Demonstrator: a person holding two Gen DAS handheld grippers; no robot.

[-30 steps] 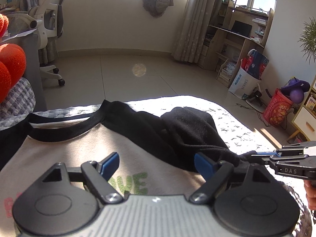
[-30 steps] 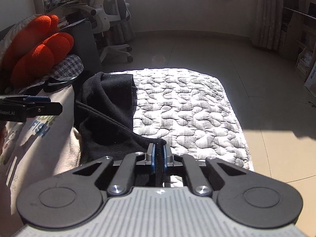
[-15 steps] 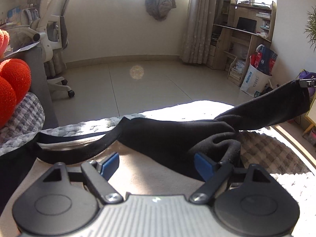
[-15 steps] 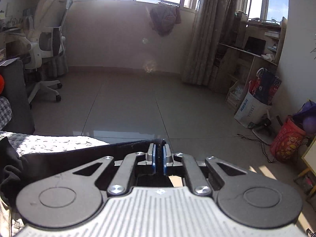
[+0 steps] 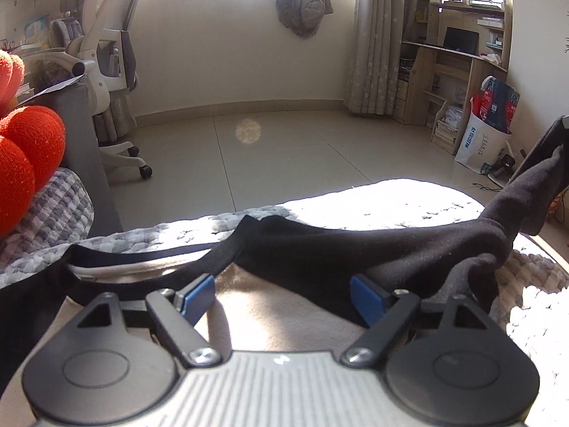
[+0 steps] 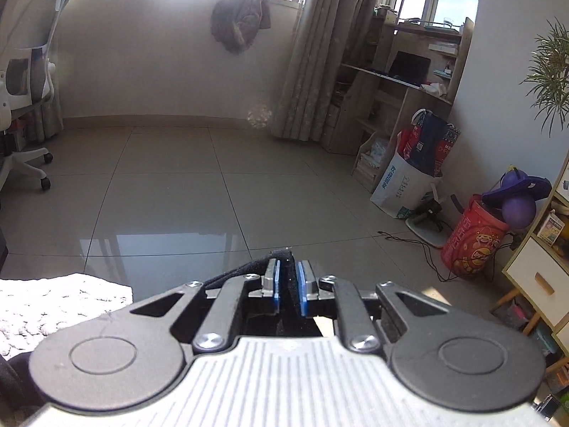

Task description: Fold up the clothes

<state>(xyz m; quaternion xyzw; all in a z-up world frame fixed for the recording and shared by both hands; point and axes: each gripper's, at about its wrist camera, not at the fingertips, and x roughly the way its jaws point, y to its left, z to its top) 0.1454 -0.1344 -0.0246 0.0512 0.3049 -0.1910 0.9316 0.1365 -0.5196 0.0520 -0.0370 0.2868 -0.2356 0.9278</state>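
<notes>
A beige shirt (image 5: 277, 316) with a black collar (image 5: 153, 263) and black sleeves lies on a grey quilt (image 5: 391, 203). My left gripper (image 5: 282, 293) hovers open over the shirt's chest, just behind the collar, with nothing between its blue pads. One black sleeve (image 5: 391, 245) is stretched out and lifted toward the right edge of the left wrist view. In the right wrist view the sleeve's cuff (image 6: 281, 254) sticks up between the blue pads of my right gripper (image 6: 288, 286). Its jaws are opening slightly, and the cloth still hangs from them above the quilt's corner (image 6: 53, 302).
An orange plush (image 5: 28, 153) rests at the left on a checked cushion. A white office chair (image 5: 106, 53) stands beyond it. Tiled floor lies past the bed. Shopping bags (image 6: 409, 178), a red bucket (image 6: 469, 242) and a white cabinet (image 6: 533, 277) line the right wall.
My right gripper swung from facing the bed to facing the room and rose, pulling the bunched black sleeve out straight to the right. Its pads have parted a little. The left gripper crept toward the collar.
</notes>
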